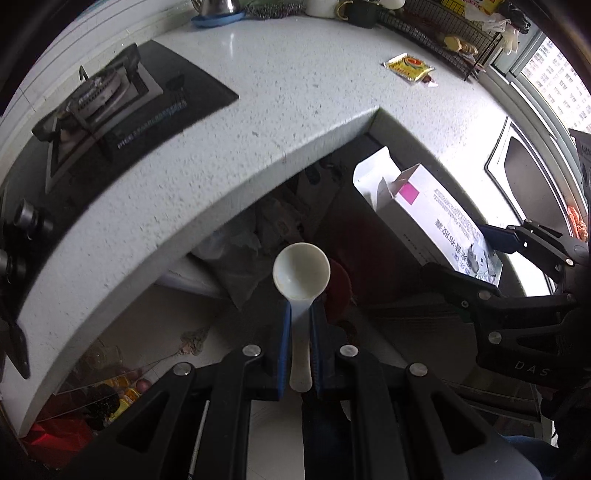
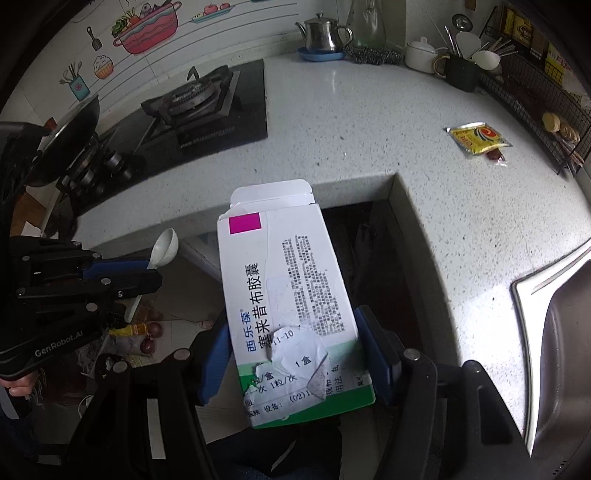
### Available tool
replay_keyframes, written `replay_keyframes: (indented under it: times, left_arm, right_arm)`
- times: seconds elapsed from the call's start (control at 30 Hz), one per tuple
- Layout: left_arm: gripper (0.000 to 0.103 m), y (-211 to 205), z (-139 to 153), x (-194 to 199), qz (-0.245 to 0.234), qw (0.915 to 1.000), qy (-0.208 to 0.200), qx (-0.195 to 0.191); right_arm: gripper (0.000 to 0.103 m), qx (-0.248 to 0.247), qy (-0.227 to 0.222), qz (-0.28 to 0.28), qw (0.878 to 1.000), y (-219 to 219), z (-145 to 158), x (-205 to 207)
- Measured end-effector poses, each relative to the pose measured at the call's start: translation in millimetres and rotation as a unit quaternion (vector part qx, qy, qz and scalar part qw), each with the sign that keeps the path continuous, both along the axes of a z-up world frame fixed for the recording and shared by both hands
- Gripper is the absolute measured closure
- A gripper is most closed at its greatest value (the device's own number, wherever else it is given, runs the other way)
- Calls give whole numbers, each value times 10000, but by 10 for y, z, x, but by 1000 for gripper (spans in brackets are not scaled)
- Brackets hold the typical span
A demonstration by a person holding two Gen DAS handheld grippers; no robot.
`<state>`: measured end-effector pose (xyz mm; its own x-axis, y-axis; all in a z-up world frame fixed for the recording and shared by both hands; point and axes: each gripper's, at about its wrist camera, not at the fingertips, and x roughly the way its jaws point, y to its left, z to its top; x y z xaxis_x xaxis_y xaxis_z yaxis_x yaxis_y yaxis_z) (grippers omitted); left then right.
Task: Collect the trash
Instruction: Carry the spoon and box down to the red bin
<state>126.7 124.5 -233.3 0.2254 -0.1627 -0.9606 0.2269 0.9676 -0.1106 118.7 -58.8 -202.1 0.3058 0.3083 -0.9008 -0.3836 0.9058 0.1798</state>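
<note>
My left gripper (image 1: 300,314) is shut on the handle of a white plastic scoop (image 1: 301,271), held off the counter edge over a dark bin space (image 1: 266,229) with crumpled bags in it. My right gripper (image 2: 295,354) is shut on a white and green medicine box (image 2: 284,288) with an open top flap, held beside the scoop. The box also shows in the left wrist view (image 1: 432,210), and the scoop in the right wrist view (image 2: 164,247). A yellow snack wrapper (image 2: 478,138) lies on the speckled white counter (image 2: 351,122) near the wire rack.
A black gas hob (image 2: 199,99) sits at the counter's left. A steel kettle (image 2: 323,33), white pot (image 2: 421,55) and dark mug (image 2: 460,72) stand at the back. A wire rack (image 2: 535,107) lines the right. A steel sink (image 2: 565,332) is at the right. Bottles and bags lie on the floor (image 2: 140,332).
</note>
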Motion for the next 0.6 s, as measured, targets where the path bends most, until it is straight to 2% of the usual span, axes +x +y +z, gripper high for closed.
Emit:
replay_keyframes:
  times: [0.2, 0.6]
  left_arm:
    - [94, -108, -650, -8, 25, 9996, 288, -71]
    - [94, -187, -2516, 227, 339, 9957, 809, -299]
  right_arm:
    - [42, -154, 189, -23, 9997, 42, -656, 0]
    - [42, -431, 403, -217, 9980, 68, -2237, 234]
